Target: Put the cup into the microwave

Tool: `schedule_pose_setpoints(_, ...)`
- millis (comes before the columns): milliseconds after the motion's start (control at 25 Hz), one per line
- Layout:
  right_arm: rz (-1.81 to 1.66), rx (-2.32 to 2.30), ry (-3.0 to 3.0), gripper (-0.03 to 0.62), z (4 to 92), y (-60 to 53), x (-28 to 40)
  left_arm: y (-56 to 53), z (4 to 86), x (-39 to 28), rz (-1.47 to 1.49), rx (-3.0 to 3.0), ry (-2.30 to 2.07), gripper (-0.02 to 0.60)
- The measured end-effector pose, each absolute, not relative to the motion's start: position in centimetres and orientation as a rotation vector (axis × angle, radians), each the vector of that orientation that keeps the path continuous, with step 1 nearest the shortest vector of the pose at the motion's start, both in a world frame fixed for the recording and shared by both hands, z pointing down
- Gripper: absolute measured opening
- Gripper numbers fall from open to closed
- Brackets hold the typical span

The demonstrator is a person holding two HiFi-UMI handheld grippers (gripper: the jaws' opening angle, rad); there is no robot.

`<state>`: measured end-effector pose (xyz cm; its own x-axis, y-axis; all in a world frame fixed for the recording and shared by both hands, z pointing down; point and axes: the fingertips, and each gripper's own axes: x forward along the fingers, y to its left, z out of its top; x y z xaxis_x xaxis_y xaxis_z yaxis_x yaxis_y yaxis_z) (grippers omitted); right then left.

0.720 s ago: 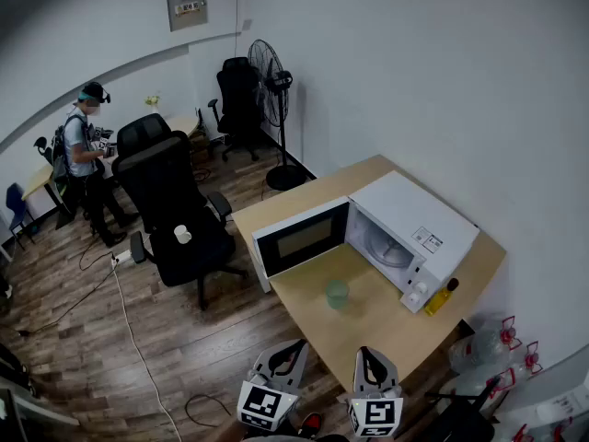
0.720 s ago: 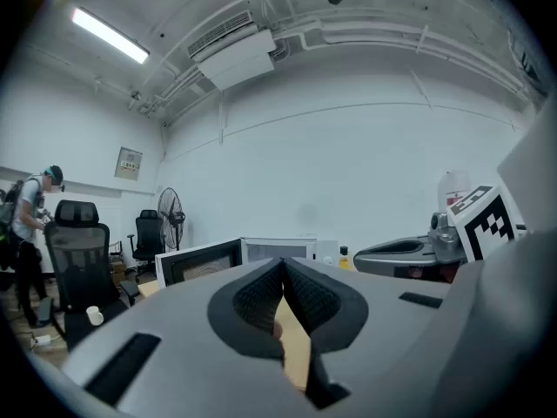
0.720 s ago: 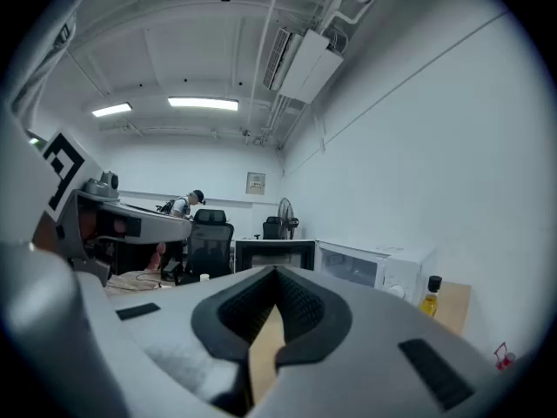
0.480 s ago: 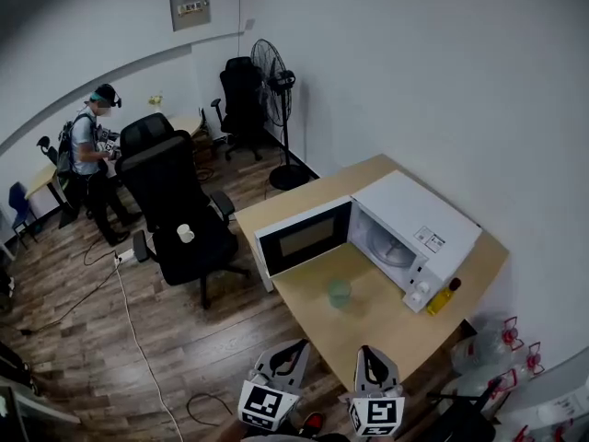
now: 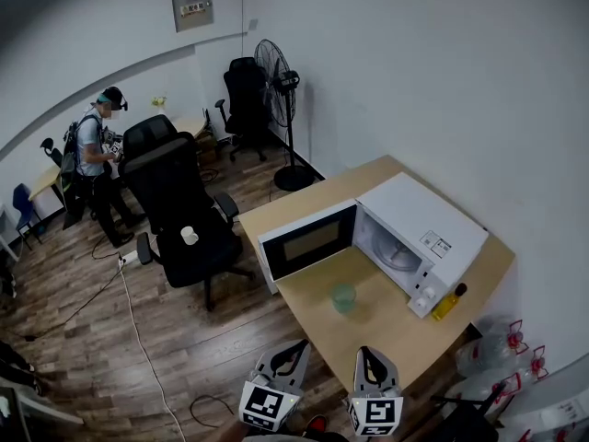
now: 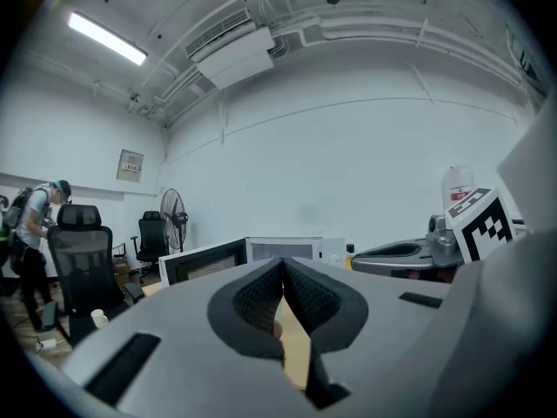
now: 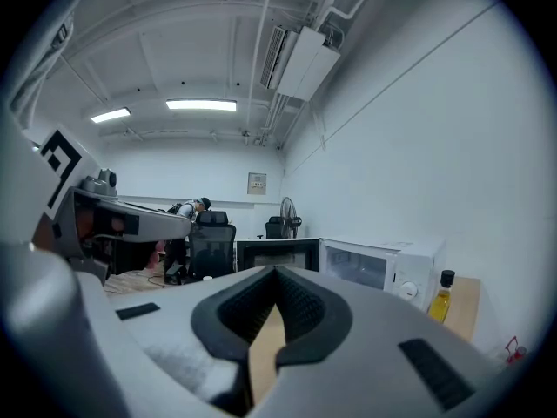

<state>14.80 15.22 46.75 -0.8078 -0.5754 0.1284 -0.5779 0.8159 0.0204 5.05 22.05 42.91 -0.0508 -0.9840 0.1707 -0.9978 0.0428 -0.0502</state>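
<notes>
Wood-plank flooring and white walls frame a light wooden surface in the lower right of the head view. On it a white microwave sits toward the right, its door swung wide open to the left. The cup, pale green and see-through, stands upright on the surface in front of the open cavity, outside the microwave and just below the door in the frame. A yellow bottle stands just beside the microwave's lower right corner.

Both grippers sit at the bottom edge, well apart from the cup: the left gripper, and the right gripper beside it. In their own views each pair of jaws is pressed together with nothing between them.

At centre left a black office chair carries a small white cup on its seat. A standing fan is at upper centre, and a person stands at the upper left.
</notes>
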Motion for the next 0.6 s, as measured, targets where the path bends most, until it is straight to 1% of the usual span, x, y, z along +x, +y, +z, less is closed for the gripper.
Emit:
schedule_pose_setpoints(280, 0.040, 0.959, -2.839, 0.017, 47.4, 12.0, 12.0, 18.8, 43.9, 1.7, 0.235, 2.113, -2.167, 0.023)
schedule_pose_setpoints(600, 0.051, 1.086, -2.771, 0.017, 47.6, 5.7, 6.7, 11.1, 44.3, -4.1, 0.230, 2.214, -2.030, 0.023)
